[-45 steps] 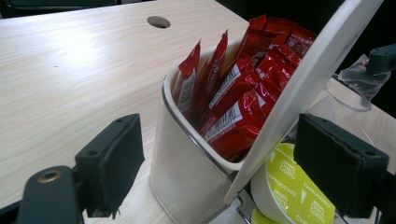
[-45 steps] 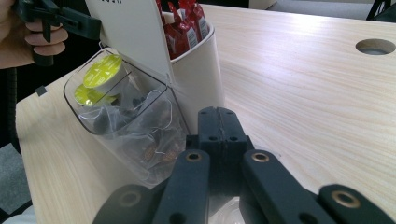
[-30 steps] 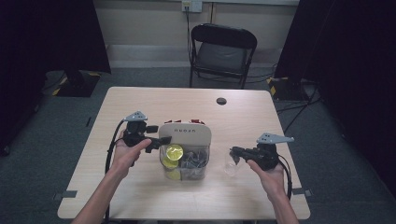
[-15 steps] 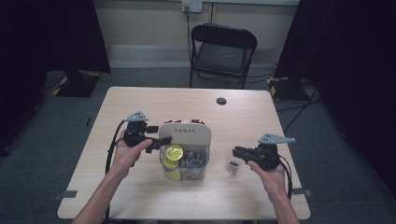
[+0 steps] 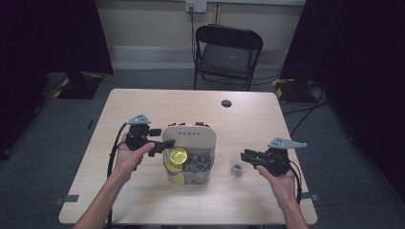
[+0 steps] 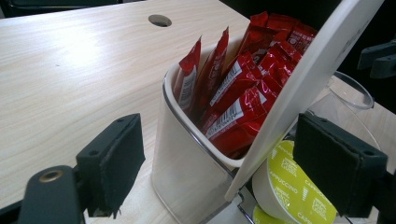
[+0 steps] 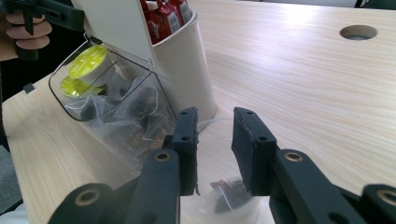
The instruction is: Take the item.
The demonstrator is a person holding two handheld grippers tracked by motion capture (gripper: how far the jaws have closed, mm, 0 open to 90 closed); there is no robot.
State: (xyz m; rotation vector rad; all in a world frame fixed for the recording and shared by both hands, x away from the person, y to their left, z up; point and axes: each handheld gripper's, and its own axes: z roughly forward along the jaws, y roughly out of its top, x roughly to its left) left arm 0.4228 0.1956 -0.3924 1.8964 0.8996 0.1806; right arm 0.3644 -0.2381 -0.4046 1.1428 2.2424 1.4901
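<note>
Clear plastic cup (image 5: 237, 168) stands on the table (image 5: 267, 119) just right of the container (image 5: 188, 157); the right gripper (image 5: 248, 157), jaws just opening, hovers over its rim, gripping nothing. Left gripper (image 5: 165, 147) stands open around the container's lid (image 6: 308, 88).

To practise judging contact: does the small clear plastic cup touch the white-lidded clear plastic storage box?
Apart. The high view shows a strip of bare wooden table between the small clear plastic cup and the white-lidded clear plastic storage box.
</note>
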